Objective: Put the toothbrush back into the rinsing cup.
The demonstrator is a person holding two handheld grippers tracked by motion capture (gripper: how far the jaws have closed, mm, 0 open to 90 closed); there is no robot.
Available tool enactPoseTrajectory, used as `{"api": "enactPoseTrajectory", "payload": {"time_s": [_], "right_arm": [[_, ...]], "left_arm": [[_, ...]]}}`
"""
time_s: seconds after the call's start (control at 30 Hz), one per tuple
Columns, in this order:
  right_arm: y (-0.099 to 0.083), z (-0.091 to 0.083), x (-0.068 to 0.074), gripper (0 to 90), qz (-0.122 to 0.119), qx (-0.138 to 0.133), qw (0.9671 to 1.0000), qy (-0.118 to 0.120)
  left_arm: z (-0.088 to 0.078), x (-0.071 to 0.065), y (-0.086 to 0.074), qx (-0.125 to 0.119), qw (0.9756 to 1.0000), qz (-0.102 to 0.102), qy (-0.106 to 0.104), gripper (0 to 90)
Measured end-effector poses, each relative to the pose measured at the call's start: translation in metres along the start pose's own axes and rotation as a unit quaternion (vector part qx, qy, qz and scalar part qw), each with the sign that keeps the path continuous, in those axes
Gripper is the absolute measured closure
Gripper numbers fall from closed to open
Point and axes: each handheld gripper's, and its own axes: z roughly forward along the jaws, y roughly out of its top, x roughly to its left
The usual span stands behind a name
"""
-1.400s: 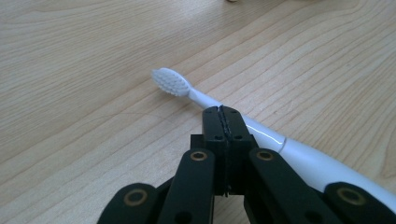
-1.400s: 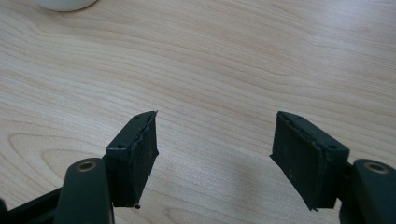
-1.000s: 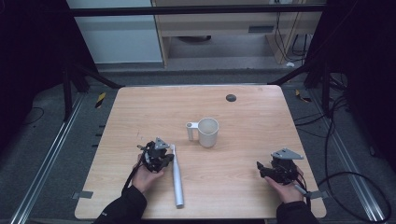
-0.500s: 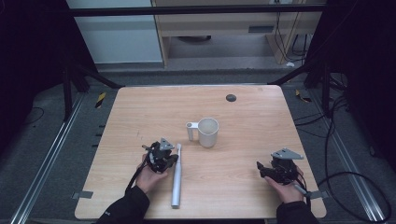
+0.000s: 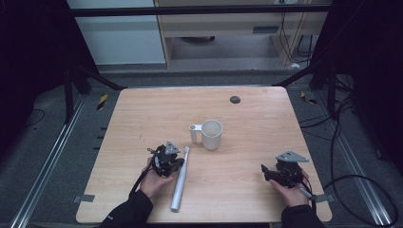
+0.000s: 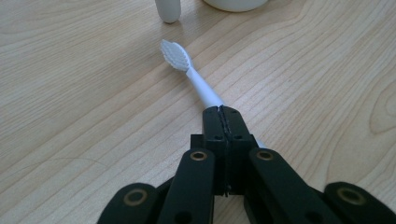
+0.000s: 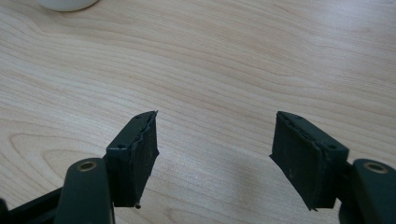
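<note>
L gripper (image 6: 223, 112): my jaws together over the toothbrush (image 6: 196, 79) neck, nothing clamped | R gripper (image 7: 215, 140): jaws apart, empty | mug (image 5: 211, 134) beyond brush head

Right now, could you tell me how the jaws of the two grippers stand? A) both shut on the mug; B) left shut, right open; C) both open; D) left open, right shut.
B: in the left gripper view the left gripper has its jaws pressed together over the electric toothbrush, while the right gripper holds its jaws wide apart above bare table.
</note>
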Motion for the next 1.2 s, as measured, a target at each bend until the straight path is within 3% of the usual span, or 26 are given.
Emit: {"api": "enactPoseTrajectory", "payload": {"time_s": [0.43,0.73,0.8,0.97,1.2], "right_arm": [[0.0,0.0,0.0,31.2,0.0,0.001,1.0,0.0],[0.0,-0.002,-0.003,31.1,0.006,-0.004,1.0,-0.003],[0.0,-0.003,-0.004,31.0,0.009,-0.003,0.9999,-0.006],[-0.001,-0.004,-0.005,30.8,0.005,-0.004,0.9999,-0.011],[0.0,-0.004,-0.006,30.2,0.004,-0.004,0.9999,-0.015]], "left_arm": [[-0.003,-0.005,0.001,-0.001,0.9999,0.013,-0.007,89.5],[-0.03,0.006,0.0,-0.03,0.9994,-0.016,0.002,88.8],[-0.041,0.01,-0.001,-0.036,0.9989,-0.028,0.009,84.8],[-0.051,0.012,-0.003,-0.03,0.9987,-0.036,0.018,80.4],[-0.057,0.008,-0.001,-0.018,0.9985,-0.045,0.026,67.5]]}}
